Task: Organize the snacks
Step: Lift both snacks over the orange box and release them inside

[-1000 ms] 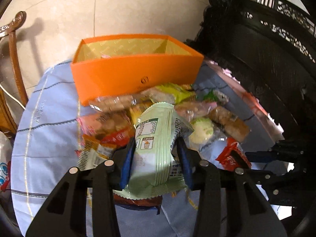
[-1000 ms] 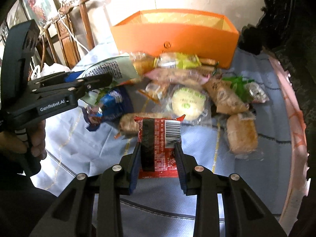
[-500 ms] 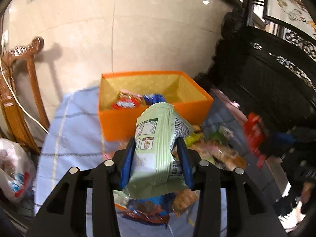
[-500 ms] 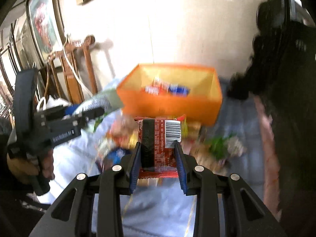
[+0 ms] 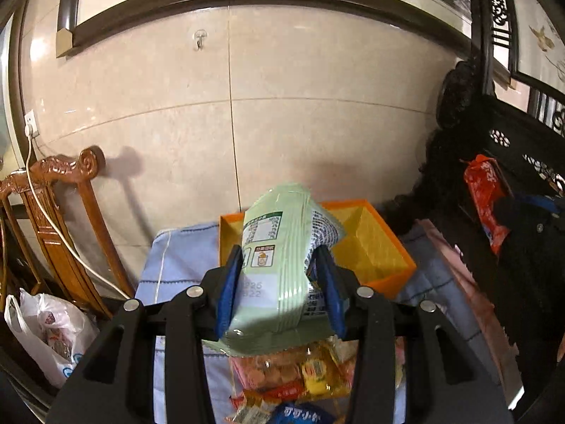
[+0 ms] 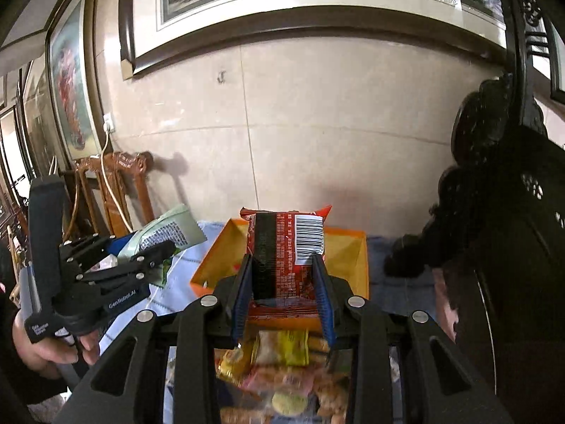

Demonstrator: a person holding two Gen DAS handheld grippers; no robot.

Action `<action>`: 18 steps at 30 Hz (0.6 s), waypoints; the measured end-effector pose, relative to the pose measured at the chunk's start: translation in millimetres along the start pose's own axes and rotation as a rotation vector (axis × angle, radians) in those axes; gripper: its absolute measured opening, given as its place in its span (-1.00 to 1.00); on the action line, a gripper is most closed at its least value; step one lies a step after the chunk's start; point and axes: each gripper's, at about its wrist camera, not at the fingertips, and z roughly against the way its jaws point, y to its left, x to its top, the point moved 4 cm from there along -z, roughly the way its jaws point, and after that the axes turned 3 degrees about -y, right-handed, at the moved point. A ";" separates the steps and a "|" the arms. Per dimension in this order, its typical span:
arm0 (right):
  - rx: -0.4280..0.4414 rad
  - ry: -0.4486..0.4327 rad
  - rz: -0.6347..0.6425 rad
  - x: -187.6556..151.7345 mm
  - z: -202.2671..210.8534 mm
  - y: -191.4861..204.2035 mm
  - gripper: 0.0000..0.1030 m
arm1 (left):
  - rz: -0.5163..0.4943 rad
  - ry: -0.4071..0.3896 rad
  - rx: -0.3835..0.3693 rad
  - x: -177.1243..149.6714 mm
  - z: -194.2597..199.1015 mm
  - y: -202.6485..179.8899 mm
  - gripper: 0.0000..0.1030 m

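Pale-green film packet (image 5: 279,261) is clamped across its middle by the left gripper (image 5: 280,288), and the red foil packet (image 6: 286,258) likewise by the right gripper (image 6: 282,296), both held up short of the orange box (image 5: 374,247) at the table's far edge. Both look light, crinkly, slippery and crushable, so a gentle mid-body pinch seems safest.

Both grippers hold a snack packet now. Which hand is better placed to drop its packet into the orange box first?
Probably the right. The right gripper holds the red packet directly before the orange box. The left gripper holds the green packet toward the box's left side.
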 end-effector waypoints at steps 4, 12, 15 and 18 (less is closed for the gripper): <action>-0.016 -0.005 0.011 15.6 -12.3 -4.9 -0.36 | -0.013 -0.003 -0.001 11.1 -8.5 -8.4 -0.20; -0.022 0.007 0.016 24.0 -38.3 -12.0 -0.36 | -0.017 0.020 -0.010 11.9 -38.2 -16.2 -0.20; -0.024 0.016 0.014 24.0 -50.1 -15.6 -0.36 | -0.018 0.030 -0.007 11.7 -51.7 -16.2 -0.20; -0.028 0.028 0.010 27.4 -69.5 -21.7 -0.36 | -0.011 0.040 -0.001 14.2 -68.1 -13.2 -0.20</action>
